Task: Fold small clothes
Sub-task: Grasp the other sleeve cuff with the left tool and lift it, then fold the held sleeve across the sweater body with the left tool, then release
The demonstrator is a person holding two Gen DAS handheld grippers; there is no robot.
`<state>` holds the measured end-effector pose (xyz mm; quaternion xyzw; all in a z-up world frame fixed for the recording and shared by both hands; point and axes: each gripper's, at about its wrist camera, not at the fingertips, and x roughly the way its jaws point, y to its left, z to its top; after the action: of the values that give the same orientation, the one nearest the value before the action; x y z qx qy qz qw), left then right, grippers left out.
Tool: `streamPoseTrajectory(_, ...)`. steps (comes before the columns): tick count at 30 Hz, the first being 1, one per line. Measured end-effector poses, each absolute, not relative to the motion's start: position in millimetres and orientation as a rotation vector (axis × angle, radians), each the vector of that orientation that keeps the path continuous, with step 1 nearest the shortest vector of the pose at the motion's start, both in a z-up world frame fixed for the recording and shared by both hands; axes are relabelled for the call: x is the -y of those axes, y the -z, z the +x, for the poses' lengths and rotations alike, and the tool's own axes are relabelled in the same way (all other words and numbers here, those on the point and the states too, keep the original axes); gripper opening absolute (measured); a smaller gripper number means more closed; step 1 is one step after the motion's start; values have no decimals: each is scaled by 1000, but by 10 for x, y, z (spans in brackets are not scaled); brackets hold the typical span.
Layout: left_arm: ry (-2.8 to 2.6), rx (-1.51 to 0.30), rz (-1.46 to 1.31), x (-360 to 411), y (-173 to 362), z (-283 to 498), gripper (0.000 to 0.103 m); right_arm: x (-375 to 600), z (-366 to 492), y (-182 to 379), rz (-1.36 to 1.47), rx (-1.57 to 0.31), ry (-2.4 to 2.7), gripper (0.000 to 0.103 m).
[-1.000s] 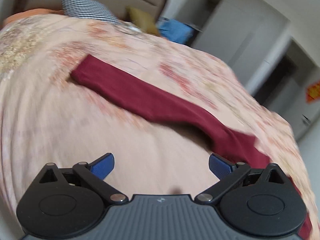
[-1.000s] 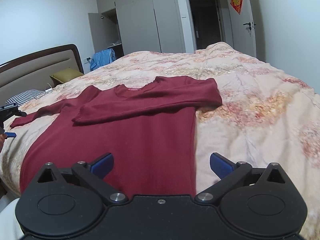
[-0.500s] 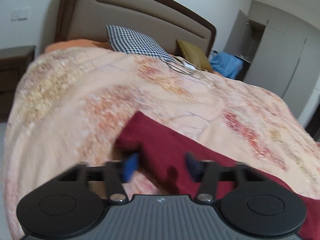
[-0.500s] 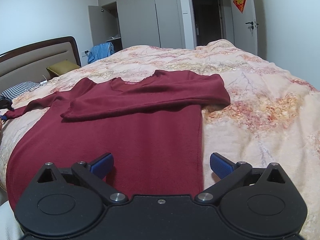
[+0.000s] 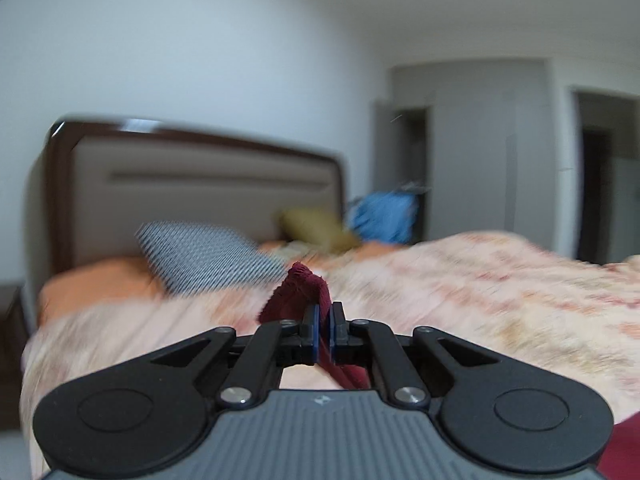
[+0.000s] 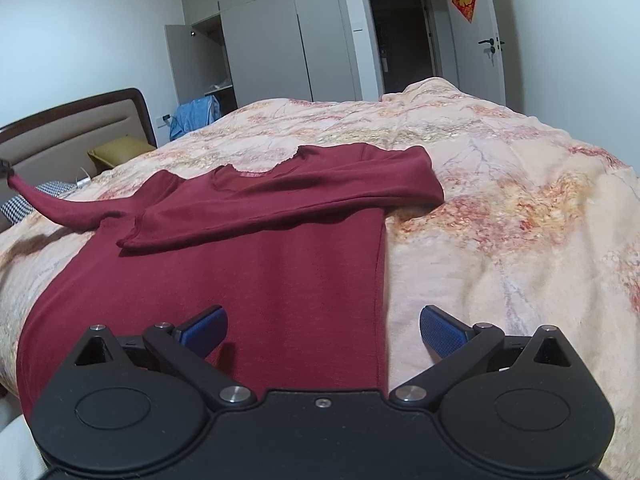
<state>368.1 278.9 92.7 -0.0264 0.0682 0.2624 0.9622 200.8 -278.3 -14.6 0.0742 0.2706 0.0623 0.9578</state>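
Left gripper clamped tight on the cuff of the red top's sleeve, lifted off the bedspread. Right gripper spread wide, holding nothing, just above the red top, which lies flat on the bed (other sleeve folded across the chest).

My left camera sits low over the bed, facing the headboard. My right camera looks across the sweater toward the wardrobe. Both views share headboard and bed.
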Motion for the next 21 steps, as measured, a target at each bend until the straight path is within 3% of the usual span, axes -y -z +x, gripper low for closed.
streamPoseTrajectory(5,-284,-27,29,-2016,-1357,3566,5,2813,1973,132,178,-531,-137,102)
streamPoseTrajectory(12,37,-50,184,-667,-1676,3594,5,2945,1824,54,186,-493,-116,102)
streamPoseTrajectory(17,242,-154,227,191,-1423,3581,5,3161,1720,19,204,-486,-58,102)
streamPoseTrajectory(21,379,-275,292,746,-900,3570,5,3322,1649,26,229,-493,-19,102)
